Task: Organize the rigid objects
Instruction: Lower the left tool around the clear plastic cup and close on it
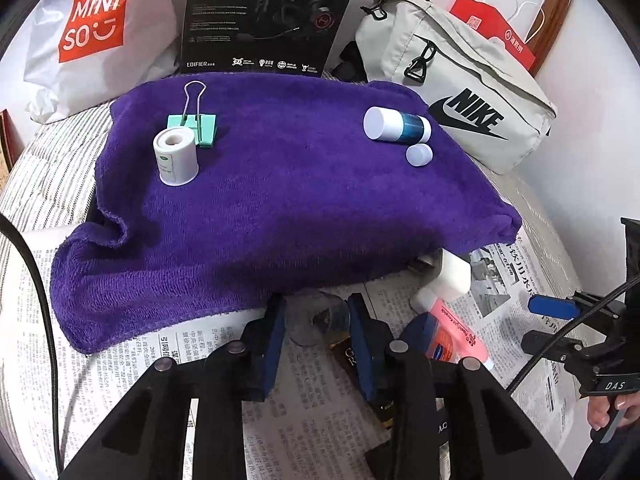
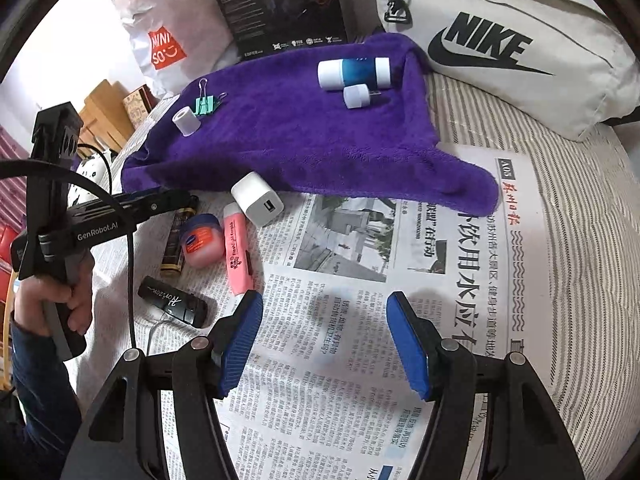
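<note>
A purple towel point(image 1: 280, 200) point(image 2: 320, 140) holds a white tape roll point(image 1: 175, 156) point(image 2: 186, 120), a green binder clip point(image 1: 196, 122) point(image 2: 206, 104), a white-and-blue bottle point(image 1: 396, 125) point(image 2: 354, 73) and a small white cap point(image 1: 419, 155) point(image 2: 356, 96). On the newspaper point(image 2: 360, 320) lie a white charger point(image 2: 257, 199) point(image 1: 452, 272), a pink highlighter point(image 2: 236, 248) point(image 1: 456, 332), a pink balm jar point(image 2: 201, 240), a dark gold tube point(image 2: 176, 240) and a black stick point(image 2: 172, 302). My left gripper point(image 1: 316, 320) hovers low over the dark tube, jaws narrowly apart, nothing clearly held. My right gripper point(image 2: 324, 312) is open over the newspaper.
A Nike bag point(image 1: 460, 92) point(image 2: 520, 40), a black Edifier box point(image 1: 272, 16) point(image 2: 280, 4) and a Miniso bag point(image 1: 88, 36) point(image 2: 164, 48) stand behind the towel. A striped bed cover point(image 2: 580, 240) lies underneath. A black cable point(image 1: 36, 280) runs at the left.
</note>
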The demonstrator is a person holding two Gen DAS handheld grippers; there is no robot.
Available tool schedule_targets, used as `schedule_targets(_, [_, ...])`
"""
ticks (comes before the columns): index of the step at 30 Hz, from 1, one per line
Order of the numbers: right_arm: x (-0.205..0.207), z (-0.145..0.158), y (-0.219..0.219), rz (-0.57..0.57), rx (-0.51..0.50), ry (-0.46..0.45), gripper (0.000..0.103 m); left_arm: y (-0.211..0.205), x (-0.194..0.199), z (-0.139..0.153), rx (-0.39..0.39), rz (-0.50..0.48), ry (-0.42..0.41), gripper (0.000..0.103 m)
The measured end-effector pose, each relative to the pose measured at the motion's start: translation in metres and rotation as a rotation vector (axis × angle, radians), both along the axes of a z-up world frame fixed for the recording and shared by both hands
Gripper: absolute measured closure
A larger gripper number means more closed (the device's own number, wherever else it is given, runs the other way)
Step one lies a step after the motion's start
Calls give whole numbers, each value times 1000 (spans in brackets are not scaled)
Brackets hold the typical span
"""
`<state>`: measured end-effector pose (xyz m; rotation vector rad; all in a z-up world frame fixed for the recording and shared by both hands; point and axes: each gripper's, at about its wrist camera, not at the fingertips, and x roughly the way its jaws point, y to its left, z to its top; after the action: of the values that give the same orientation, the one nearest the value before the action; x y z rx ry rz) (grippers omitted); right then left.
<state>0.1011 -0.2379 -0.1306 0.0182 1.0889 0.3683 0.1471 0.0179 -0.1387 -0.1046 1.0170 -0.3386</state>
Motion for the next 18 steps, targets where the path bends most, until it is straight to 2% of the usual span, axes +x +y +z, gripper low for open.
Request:
schedule_targets(5, [0,-1,0,5,-7,3,39,10,-7,6,74,16,-9,73])
schedule_targets(9, [-1,-3,1,7,-13,9,39,21,-11,2,176,41,5,73])
schedule_targets(13, [0,-8,5,16,-18,25,39,23,-13,1,187,36,-7,73])
schedule_targets(16, [-1,-11,10,30,-22,33,39,20,-13,0,179,31,-16,63])
schedule_targets(18, [-2,-11,12,39,-29,31,39,18,-14,0,152,22,-16,47])
